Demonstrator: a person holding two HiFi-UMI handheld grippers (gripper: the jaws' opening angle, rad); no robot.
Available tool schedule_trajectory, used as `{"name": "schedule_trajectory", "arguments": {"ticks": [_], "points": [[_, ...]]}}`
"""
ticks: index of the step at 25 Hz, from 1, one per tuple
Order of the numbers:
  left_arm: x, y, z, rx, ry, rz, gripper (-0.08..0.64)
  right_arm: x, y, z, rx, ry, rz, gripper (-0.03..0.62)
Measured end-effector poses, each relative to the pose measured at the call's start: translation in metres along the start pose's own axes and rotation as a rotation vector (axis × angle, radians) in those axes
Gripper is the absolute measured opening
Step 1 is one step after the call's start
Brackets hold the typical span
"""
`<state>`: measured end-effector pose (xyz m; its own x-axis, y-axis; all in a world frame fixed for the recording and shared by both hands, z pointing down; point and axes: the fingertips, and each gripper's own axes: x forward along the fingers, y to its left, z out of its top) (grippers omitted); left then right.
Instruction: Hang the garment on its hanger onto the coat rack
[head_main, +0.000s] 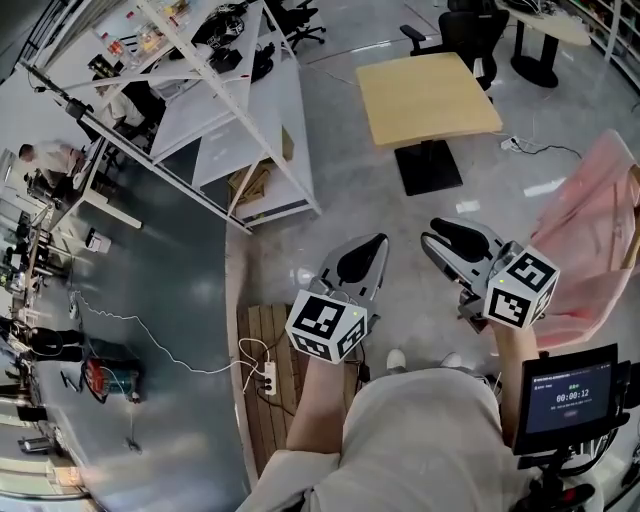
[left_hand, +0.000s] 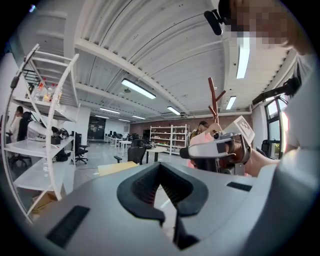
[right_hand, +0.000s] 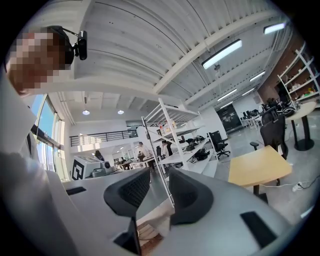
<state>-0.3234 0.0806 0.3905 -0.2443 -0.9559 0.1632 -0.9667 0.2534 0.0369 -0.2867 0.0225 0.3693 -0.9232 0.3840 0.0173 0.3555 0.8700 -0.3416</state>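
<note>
The pink garment hangs at the far right of the head view, apart from both grippers. In the left gripper view it shows as a pink patch on a wooden hanger, under the brown coat rack. My left gripper is held out in front of me over the floor, its jaws closed tip to tip on nothing. My right gripper is beside it, closer to the garment. Its jaws stand slightly apart and nothing is between them.
A yellow table with a black base stands ahead, with office chairs behind it. White shelving fills the upper left. A wooden pallet with a power strip lies by my feet. A timer screen sits at lower right.
</note>
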Motion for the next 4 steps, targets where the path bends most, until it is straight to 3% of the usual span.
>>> {"name": "schedule_trajectory", "arguments": {"ticks": [4], "points": [[0.012, -0.026, 0.004, -0.028, -0.009, -0.075, 0.005, -0.016, -0.008, 0.004, 0.005, -0.006, -0.006, 0.104]]}}
